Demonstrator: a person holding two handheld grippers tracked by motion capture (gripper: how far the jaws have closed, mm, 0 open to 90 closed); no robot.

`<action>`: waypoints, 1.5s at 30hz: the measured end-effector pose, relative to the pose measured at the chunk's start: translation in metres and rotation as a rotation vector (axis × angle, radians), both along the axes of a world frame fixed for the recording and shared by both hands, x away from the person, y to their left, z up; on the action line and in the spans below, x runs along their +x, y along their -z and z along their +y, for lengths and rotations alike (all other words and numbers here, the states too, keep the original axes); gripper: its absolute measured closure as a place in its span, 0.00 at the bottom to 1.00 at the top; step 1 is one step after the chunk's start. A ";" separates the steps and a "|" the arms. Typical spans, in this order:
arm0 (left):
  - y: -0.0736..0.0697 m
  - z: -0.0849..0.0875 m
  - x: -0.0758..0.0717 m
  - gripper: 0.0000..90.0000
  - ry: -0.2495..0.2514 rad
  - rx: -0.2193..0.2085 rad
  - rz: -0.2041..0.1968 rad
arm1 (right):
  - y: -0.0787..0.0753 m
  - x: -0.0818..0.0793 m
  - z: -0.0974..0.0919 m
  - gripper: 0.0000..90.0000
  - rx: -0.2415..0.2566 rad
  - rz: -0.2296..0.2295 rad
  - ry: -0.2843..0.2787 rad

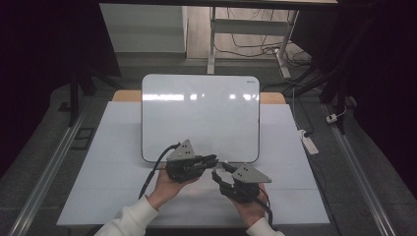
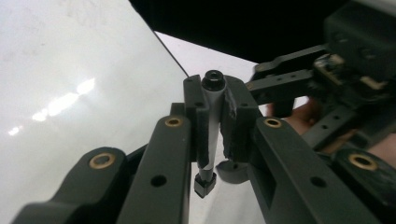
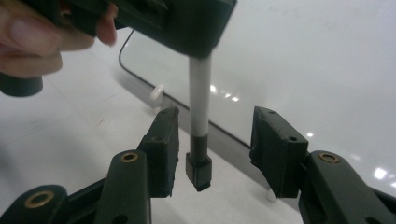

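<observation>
Left gripper (image 2: 212, 116): clamped on the marker (image 2: 209, 130), gripping its white barrel mid-length so both ends stay free.
Right gripper (image 3: 212, 149): jaws apart, touching nothing.
Marker: its black capped end (image 3: 199, 165) hangs between the right jaws, clear of both pads (probably offered for the cap to be pulled).
Whiteboard (image 1: 196, 113): just beyond both grippers, ready for writing.

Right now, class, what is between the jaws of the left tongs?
A white marker is clamped in the left tongs, black ends showing. The pads cover part of its barrel. The open right tongs flank its lower end.
</observation>
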State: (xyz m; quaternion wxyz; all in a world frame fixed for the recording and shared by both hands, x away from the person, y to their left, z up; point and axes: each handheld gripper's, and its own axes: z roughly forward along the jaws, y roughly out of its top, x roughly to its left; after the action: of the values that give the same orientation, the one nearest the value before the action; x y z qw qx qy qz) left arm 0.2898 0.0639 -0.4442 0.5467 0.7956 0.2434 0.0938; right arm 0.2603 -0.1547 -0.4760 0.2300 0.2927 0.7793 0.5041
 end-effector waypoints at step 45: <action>0.040 0.137 -0.057 0.36 -0.261 0.159 0.080 | -0.114 0.127 -0.054 0.90 0.015 0.047 0.323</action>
State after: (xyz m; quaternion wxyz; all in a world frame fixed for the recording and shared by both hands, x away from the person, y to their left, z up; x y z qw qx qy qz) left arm 0.2333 0.2004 -0.4840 0.4551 0.8011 0.3581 0.1514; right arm 0.3871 -0.2084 -0.3622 0.2876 0.4274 0.7236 0.4593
